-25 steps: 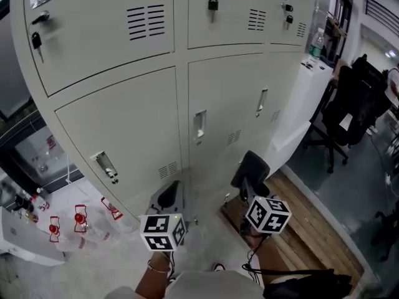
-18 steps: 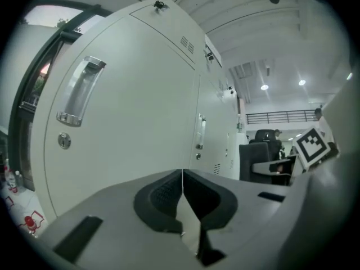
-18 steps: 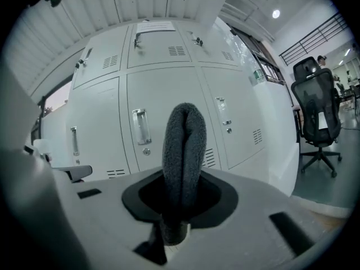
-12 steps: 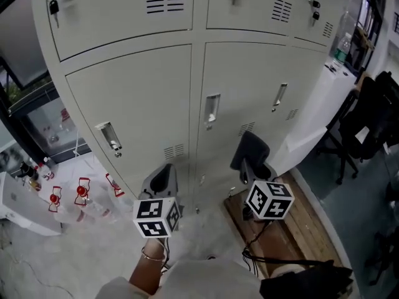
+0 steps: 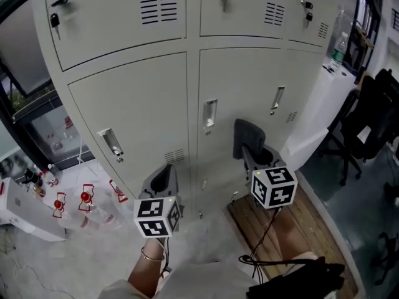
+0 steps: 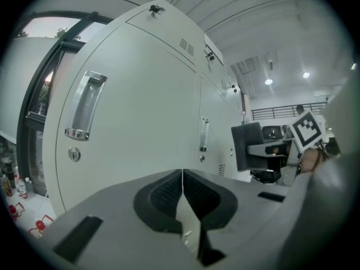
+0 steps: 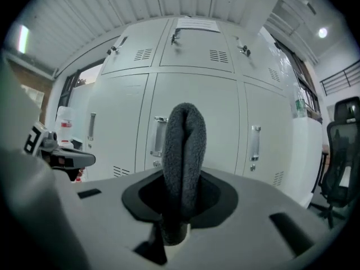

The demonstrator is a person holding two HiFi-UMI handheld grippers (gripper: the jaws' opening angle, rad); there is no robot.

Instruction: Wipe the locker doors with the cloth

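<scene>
Dk grey cloth (image 7: 183, 145) (lockers (image 5: 137, 104) off-white)

Nothing legible for you to log: no word, number or brand. The black-and-white square markers on your left gripper (image 5: 164, 176) and right gripper (image 5: 249, 153) are patterns, not characters. The white paper sheet (image 7: 198, 24) on the far top of the pale grey metal lockers (image 5: 131, 111) carries print too small to read.

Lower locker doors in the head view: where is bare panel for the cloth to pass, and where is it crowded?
The lower left door is bare between the left handle and the vent slots. The middle door is bare right of the middle handle, above the cloth. It is crowded at handles and slots.
</scene>
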